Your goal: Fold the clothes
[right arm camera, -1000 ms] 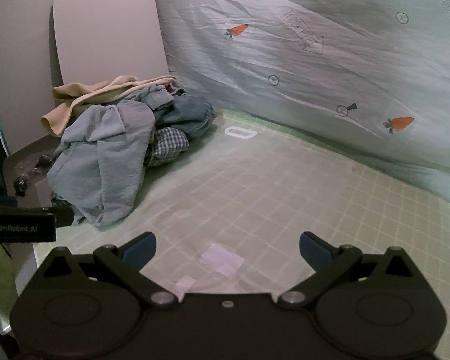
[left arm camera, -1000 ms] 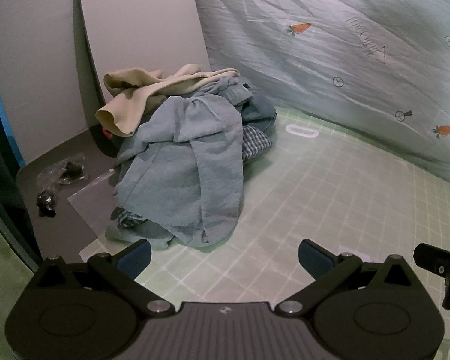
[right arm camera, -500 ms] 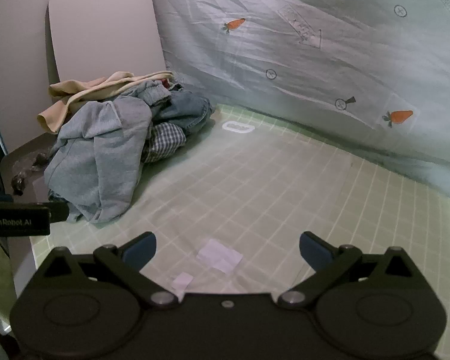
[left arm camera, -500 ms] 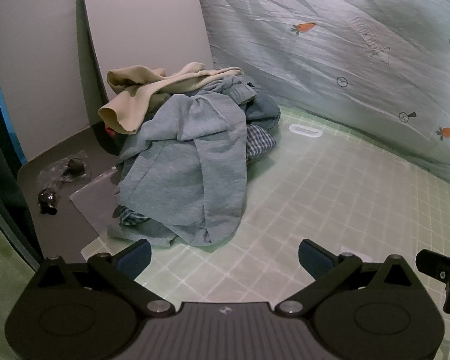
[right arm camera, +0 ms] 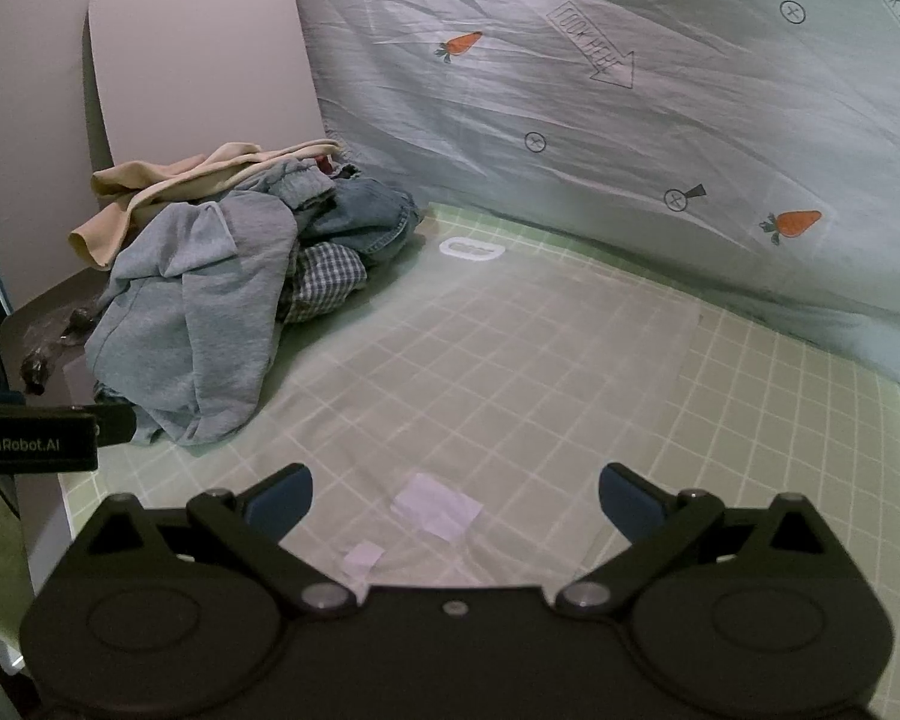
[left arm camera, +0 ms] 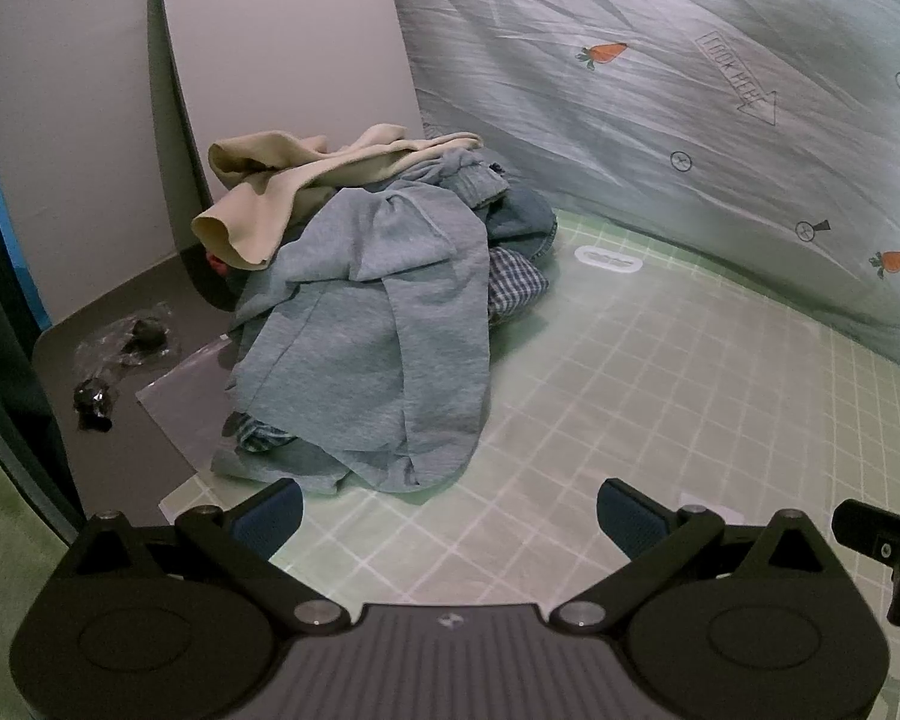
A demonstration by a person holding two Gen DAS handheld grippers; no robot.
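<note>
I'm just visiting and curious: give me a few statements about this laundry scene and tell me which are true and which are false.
1. Both grippers, the left gripper and the right gripper, are open and hold nothing. True.
2. A beige garment lies on top of the clothes pile. True.
3. A folded shirt lies in the middle of the green checked mat. False: the middle holds no clothing, only small pale patches near the right gripper.
4. The hanging sheet is printed with carrots. True.
5. The grey sweatshirt is gripped by the left gripper. False: it lies on the pile, ahead of the open jaws.
</note>
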